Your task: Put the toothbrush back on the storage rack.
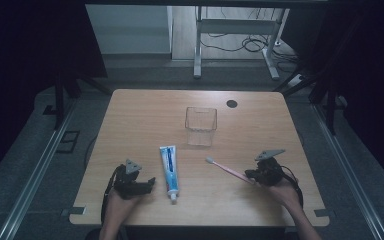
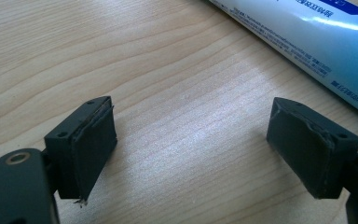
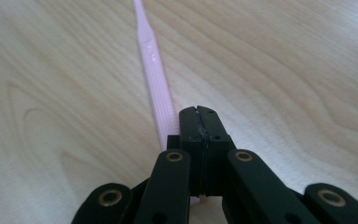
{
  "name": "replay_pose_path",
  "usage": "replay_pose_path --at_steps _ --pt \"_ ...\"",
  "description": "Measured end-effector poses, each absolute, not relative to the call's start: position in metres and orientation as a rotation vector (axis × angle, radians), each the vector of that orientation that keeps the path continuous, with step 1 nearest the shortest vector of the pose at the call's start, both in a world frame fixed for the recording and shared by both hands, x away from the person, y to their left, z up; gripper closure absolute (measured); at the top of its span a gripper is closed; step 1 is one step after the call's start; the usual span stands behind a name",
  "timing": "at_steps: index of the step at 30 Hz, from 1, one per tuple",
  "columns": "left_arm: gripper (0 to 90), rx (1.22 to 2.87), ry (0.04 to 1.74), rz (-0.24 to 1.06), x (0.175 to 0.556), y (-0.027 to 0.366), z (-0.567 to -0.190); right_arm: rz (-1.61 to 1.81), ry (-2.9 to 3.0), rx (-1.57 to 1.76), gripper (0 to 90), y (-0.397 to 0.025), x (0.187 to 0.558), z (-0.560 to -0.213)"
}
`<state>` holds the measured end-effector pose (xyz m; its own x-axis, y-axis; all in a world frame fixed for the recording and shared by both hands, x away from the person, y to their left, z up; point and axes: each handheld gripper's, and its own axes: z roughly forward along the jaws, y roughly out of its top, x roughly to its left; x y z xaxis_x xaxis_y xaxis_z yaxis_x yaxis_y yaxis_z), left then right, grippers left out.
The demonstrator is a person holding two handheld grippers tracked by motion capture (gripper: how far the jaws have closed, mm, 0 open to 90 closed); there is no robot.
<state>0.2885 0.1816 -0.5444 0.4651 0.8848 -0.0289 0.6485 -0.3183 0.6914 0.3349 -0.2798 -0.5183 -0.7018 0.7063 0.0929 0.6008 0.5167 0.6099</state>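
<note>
While nothing sits in the cup yet | surface [image 1: 130, 115]: wood | cup [image 1: 200, 126]: clear, unfilled, centre-back | toothpaste [image 1: 169, 171]: flat, untouched, beside spread left gripper [image 2: 191, 149] | toothbrush [image 3: 156, 86]: handle end clamped in right gripper [image 3: 199, 122], not visibly lifted.

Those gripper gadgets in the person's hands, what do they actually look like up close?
Each is matt black. The left gripper ends in two blocky jaws faced with flat dark pads, worn at the edges. The right gripper has linked black bars with brass-coloured rivets. In the high view, each carries a grey three-cornered plate on top and trails a black cable. The forearms are bare, no sleeves.
</note>
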Motion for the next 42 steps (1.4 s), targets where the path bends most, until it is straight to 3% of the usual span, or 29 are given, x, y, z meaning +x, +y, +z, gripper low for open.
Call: replay_pose_path --at_steps 14,28,42 --pt "15.6 2.077 1.265 0.477 0.289 0.182 -0.544 0.927 2.645 1.091 87.7 -0.276 0.322 -0.510" --pt "15.6 2.074 1.269 0.476 0.289 0.182 -0.544 0.764 2.753 1.055 56.9 -0.254 0.344 -0.501" --pt "15.6 2.076 1.269 0.475 0.289 0.182 -0.544 0.593 2.844 0.993 61.6 -0.221 0.360 -0.494"
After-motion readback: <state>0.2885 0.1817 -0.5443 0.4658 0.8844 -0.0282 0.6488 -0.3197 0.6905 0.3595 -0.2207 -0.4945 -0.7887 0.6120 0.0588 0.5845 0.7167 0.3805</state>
